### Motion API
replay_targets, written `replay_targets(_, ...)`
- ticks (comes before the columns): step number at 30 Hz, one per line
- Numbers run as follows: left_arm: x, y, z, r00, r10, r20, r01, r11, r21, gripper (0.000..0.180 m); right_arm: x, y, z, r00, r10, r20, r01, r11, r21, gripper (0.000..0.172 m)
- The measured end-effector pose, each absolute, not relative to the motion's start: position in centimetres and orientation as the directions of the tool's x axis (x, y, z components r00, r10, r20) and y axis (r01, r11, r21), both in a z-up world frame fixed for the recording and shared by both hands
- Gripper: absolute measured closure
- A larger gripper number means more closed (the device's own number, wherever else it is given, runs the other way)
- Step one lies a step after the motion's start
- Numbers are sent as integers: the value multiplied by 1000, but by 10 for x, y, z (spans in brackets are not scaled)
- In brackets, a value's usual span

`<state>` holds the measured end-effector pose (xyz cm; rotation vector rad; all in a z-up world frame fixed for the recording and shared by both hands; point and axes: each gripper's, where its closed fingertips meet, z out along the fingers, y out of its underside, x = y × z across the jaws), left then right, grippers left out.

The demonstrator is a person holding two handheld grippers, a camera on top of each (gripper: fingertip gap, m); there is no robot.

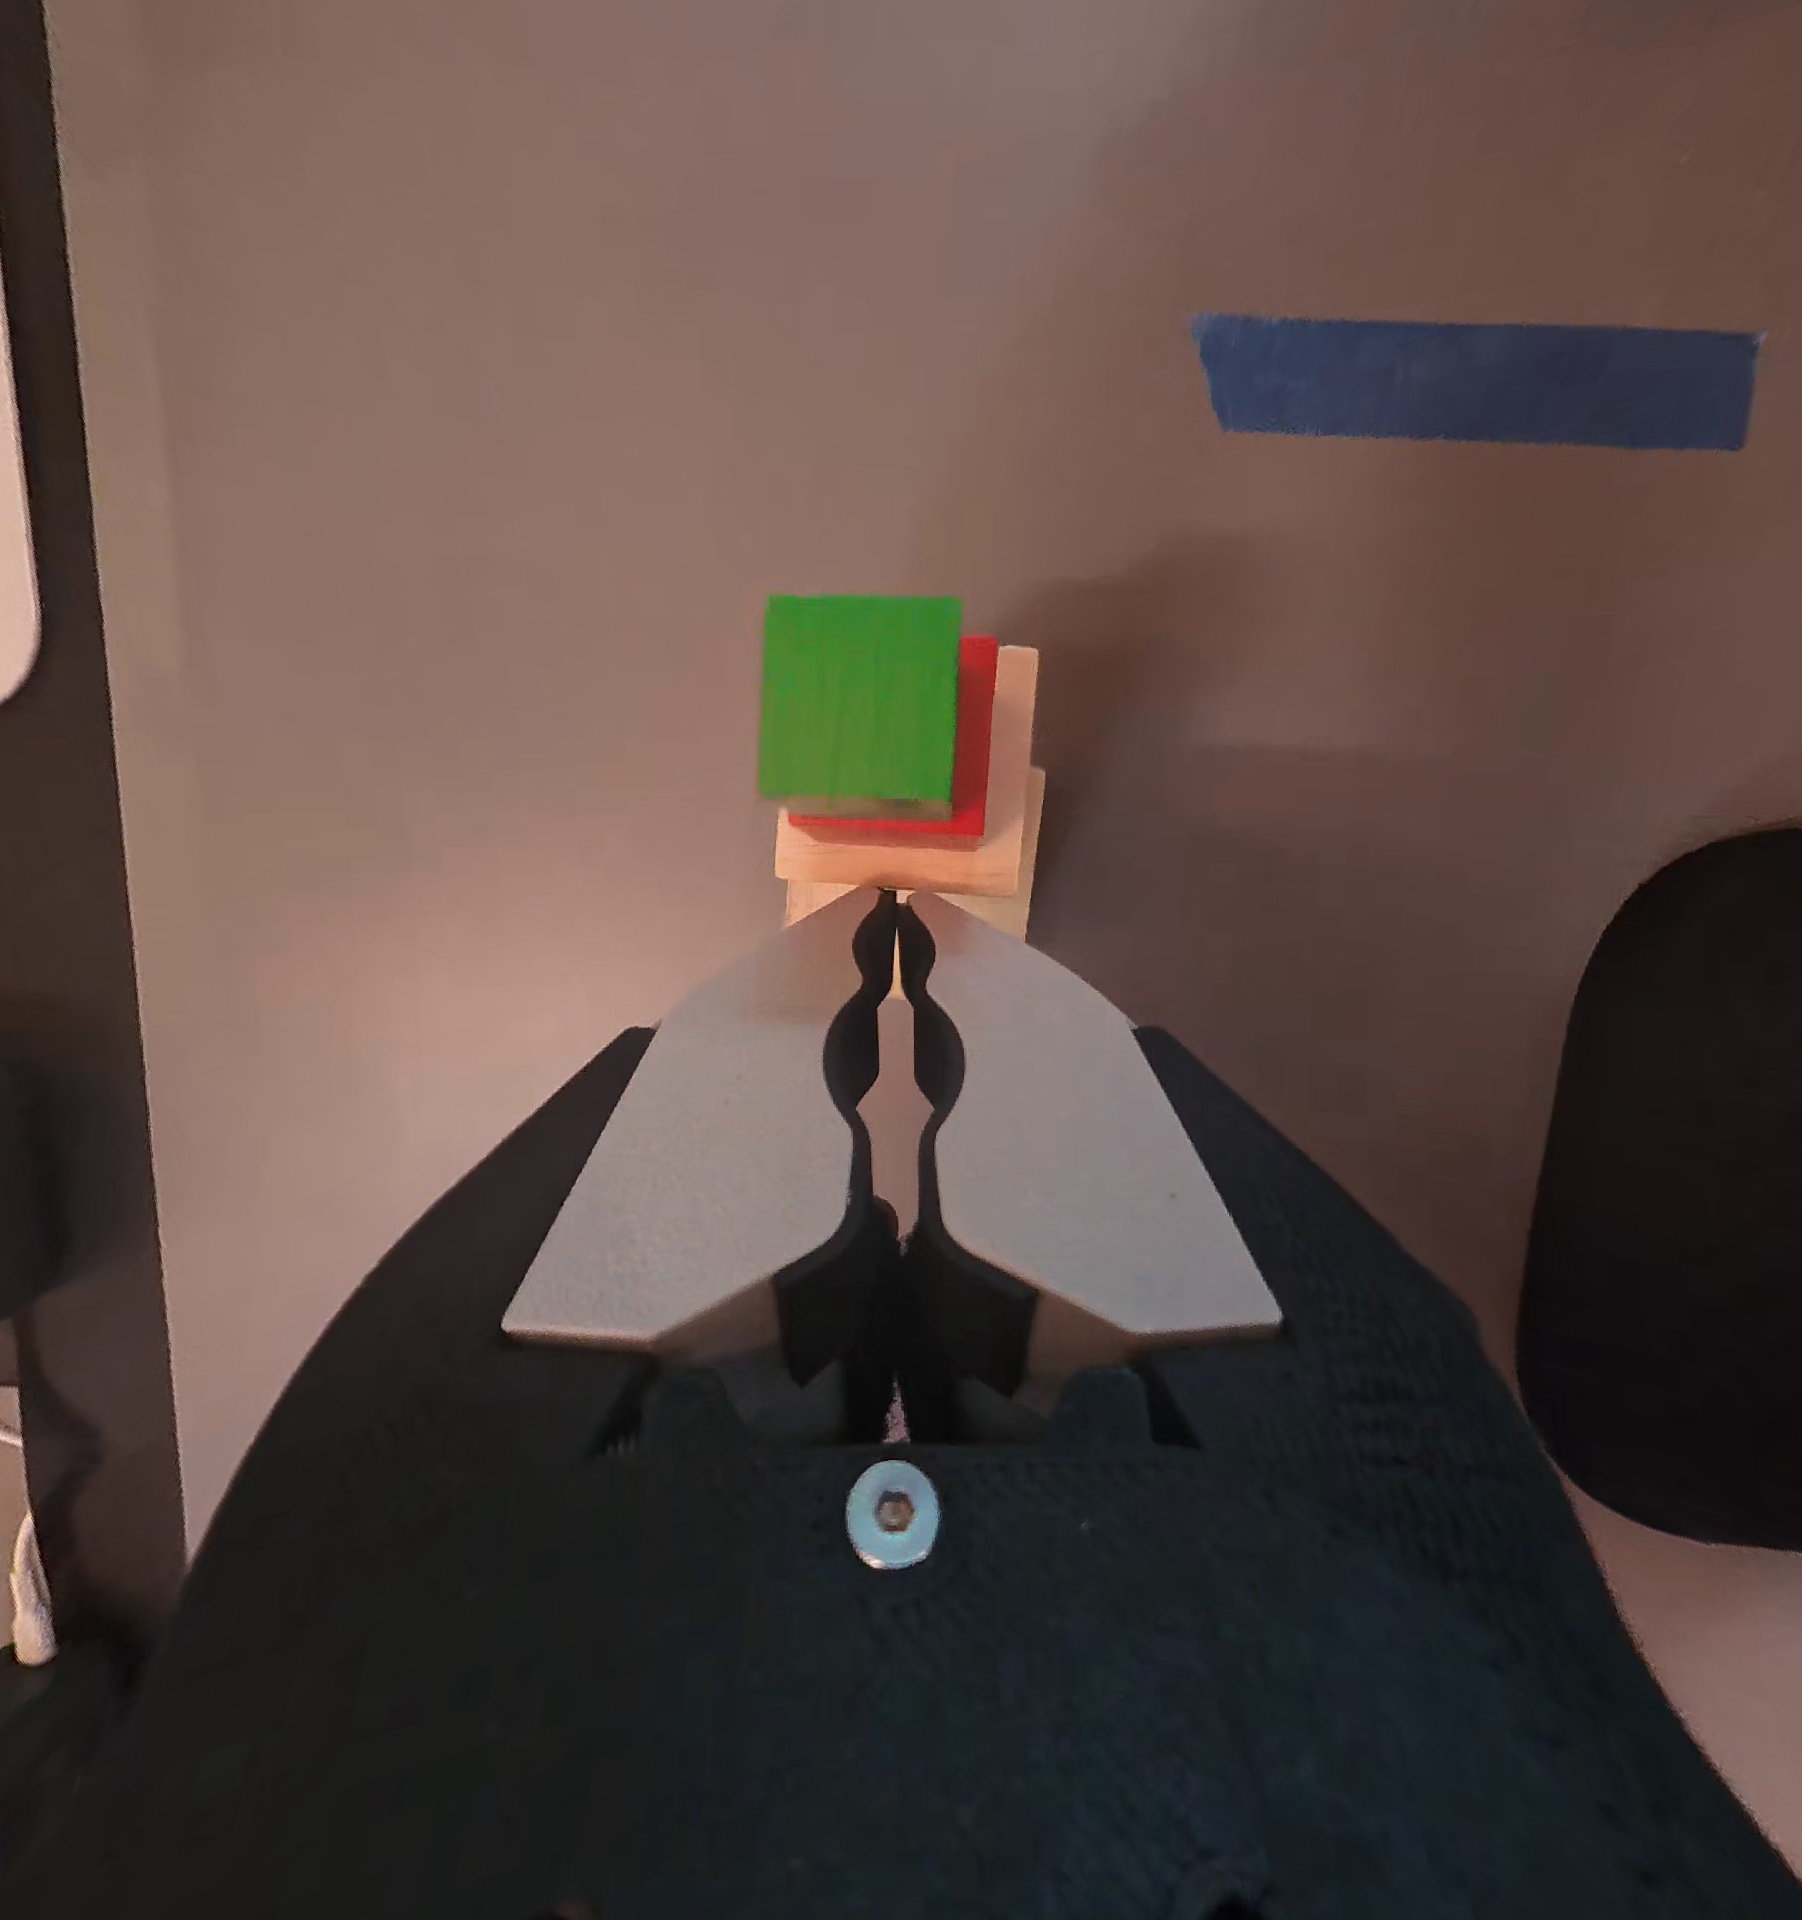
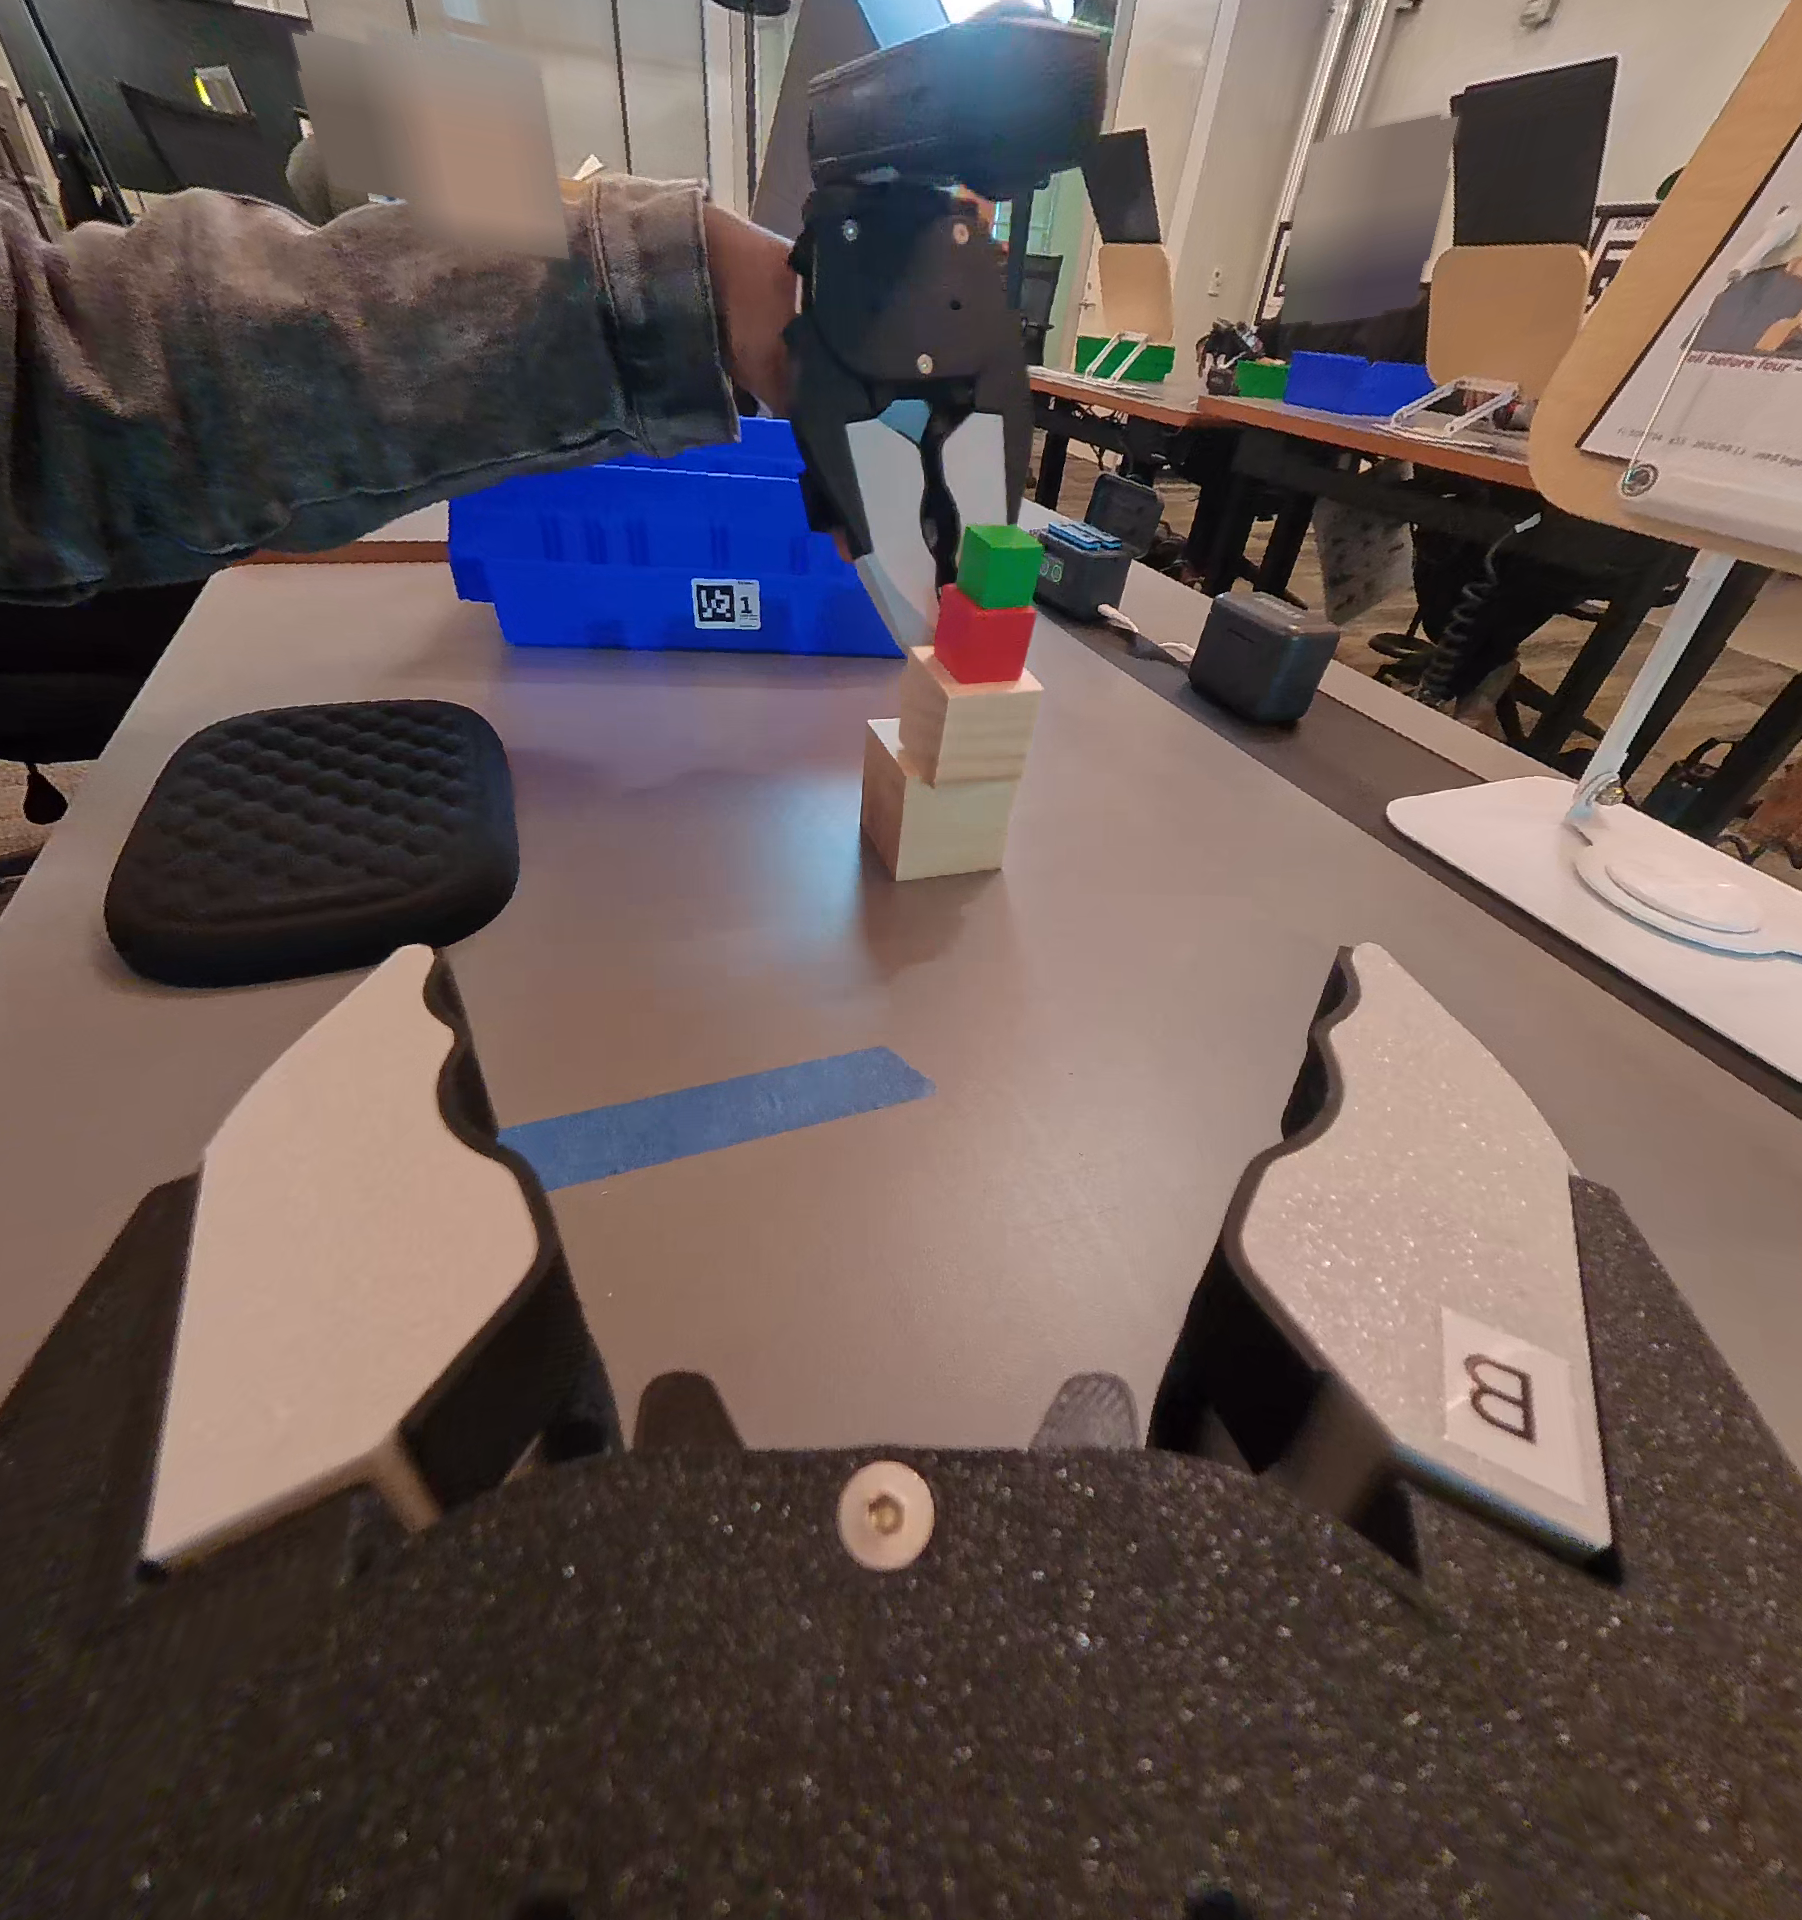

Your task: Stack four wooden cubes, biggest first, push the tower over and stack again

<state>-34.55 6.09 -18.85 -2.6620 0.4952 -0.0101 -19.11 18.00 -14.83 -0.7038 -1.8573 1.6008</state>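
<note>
Four cubes (image 2: 954, 717) stacked mid-table (image 2: 1136, 1039); pad (image 2: 310, 836) left; bin (image 2: 648, 561) far left; tape (image 2: 715, 1117) nearer.

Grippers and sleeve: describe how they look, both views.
Both grippers have black textured plastic bodies, pale grey fingers with wavy black inner edges, and a silver screw at the base. The right one carries a white lettered sticker. The sleeve is mottled grey.

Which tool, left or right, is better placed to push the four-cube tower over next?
Left, probably. The left tool, jaws shut, hangs right beside the small green wooden cube at the tower's top; the right tool sits open, well back.
</note>
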Motion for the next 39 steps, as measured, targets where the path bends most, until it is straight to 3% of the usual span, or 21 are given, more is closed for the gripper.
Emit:
replay_targets(15,-342,59,-183,926,-374,-61,-368,-850,-376,179,-190,177,-150,-701,707,92,21,150,-988,25)
replay_targets(16,-339,56,-183,922,-385,-46,-374,-851,-370,169,-190,177,-150,-701,707,93,22,151,-988,25)
replay_targets(19,-337,54,-189,936,-351,-13,-337,-886,-318,88,-190,177,-151,-702,706,91,25,152,-988,25)
replay_targets(20,-335,54,-192,944,-329,3,-314,-903,-292,69,-190,177,-151,-702,707,91,25,152,-988,25)
replay_targets(22,-335,54,-199,944,-331,3,-321,-917,-238,57,-190,177,-151,-702,707,90,27,152,-988,25)
replay_targets(25,-339,56,-206,921,-386,-52,-388,-898,-207,59,-190,177,-151,-703,706,90,26,152,-988,25)
replay_targets(33,-349,62,-235,912,-404,-65,-409,-897,-165,86,-190,177,-151,-705,703,90,28,154,-988,25)
replay_targets(35,-349,57,-244,904,-426,-35,-426,-894,-139,119,-190,177,-151,-705,703,88,27,151,-988,25)
replay_targets(39,-364,70,-235,900,-427,-85,-436,-887,-154,120,-190,175,-152,-710,698,88,32,157,-987,25)
